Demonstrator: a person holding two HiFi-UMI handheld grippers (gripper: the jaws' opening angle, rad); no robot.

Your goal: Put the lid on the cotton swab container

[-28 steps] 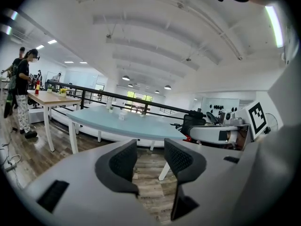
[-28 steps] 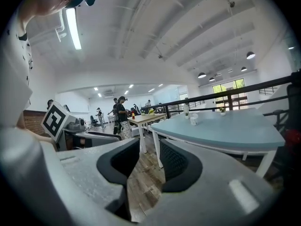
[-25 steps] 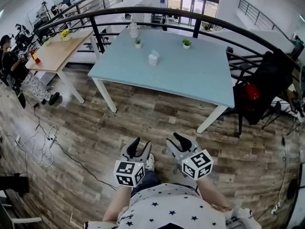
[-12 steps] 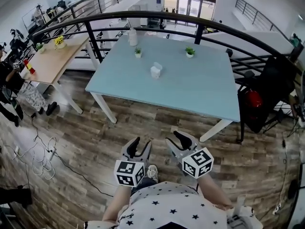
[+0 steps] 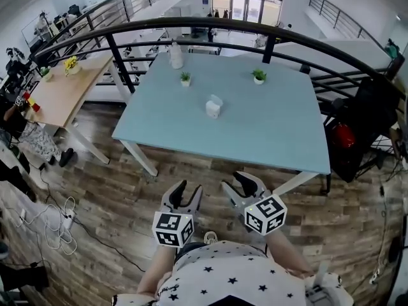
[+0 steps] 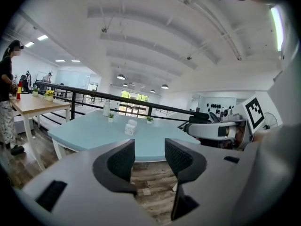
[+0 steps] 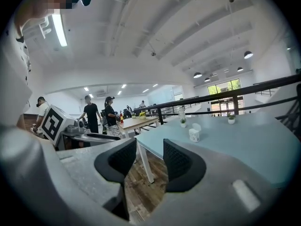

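- Left gripper point(image 6: 149, 157) is held out low in front of the person, jaws partly apart, nothing between the pads but floorboards beyond.
- Right gripper point(image 7: 149, 159) sits just beside it, jaws a little apart and just been opening, and there's nothing between them either.
- In the head view, both grippers, left point(image 5: 189, 190) and right point(image 5: 239, 185), hang over the wooden floor point(image 5: 95, 190), short of the near edge of the bench point(image 5: 280, 132).
- Well ahead of both grippers, out on the middle of the blue bench, stands the cotton swab container point(image 5: 213, 106), small, white and alone.
- The lid point(image 7: 197, 126) looks tipped up at the container's top, not closed down; it's too small to say more.
- Beyond the container, further from the grippers, are two little potted plants point(image 5: 185, 78) and a bottle point(image 5: 175, 56) by the railing point(image 5: 274, 40).
- Progress, as I read it: nothing done yet. This is only the approach; reaching the bench, taking the lid and closing it all remain.
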